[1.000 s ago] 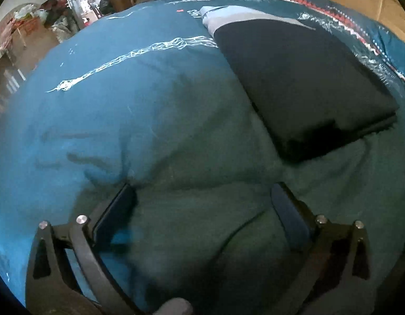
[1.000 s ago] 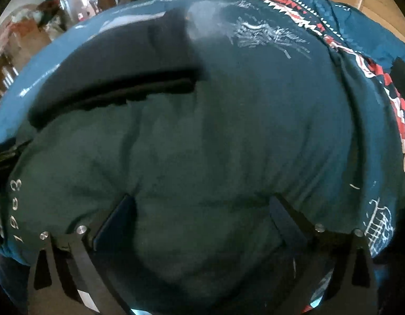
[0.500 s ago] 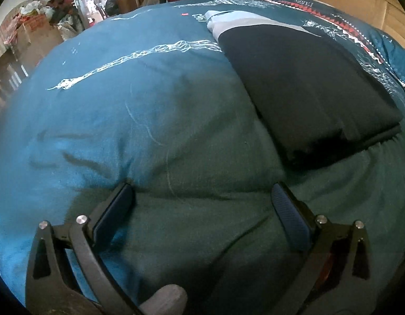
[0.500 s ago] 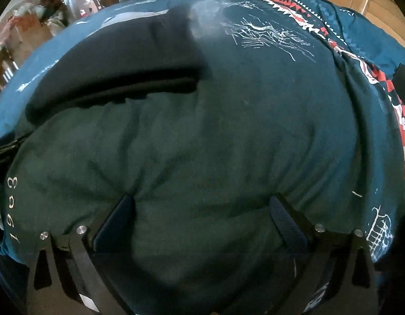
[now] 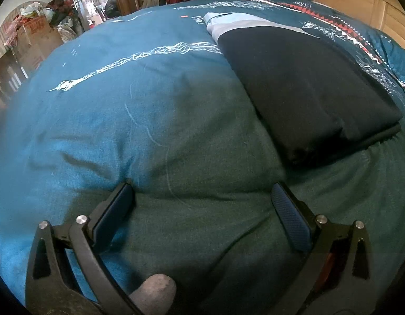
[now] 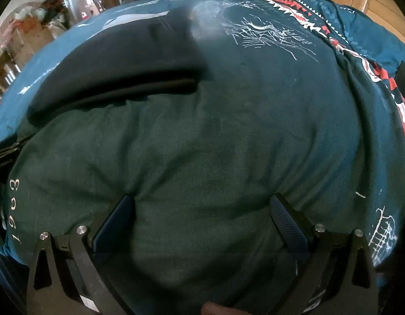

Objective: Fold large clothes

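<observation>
Dark-green garment (image 6: 202, 144) one, black folded garment (image 5: 307, 86) one, possibly layered; both hand-held grippers (image 5: 202, 202) (image 6: 202, 210) spread, pressing green cloth

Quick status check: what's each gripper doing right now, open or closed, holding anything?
Left gripper: open, fingers spread and pressed onto the dark green garment, nothing pinched.
Right gripper: open, fingers spread on the same green garment, nothing pinched.

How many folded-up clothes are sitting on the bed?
1 that I can see: a folded black garment lies on the teal bedspread, ahead and right of the left gripper, ahead and left of the right gripper. Others may lie out of view.
</observation>
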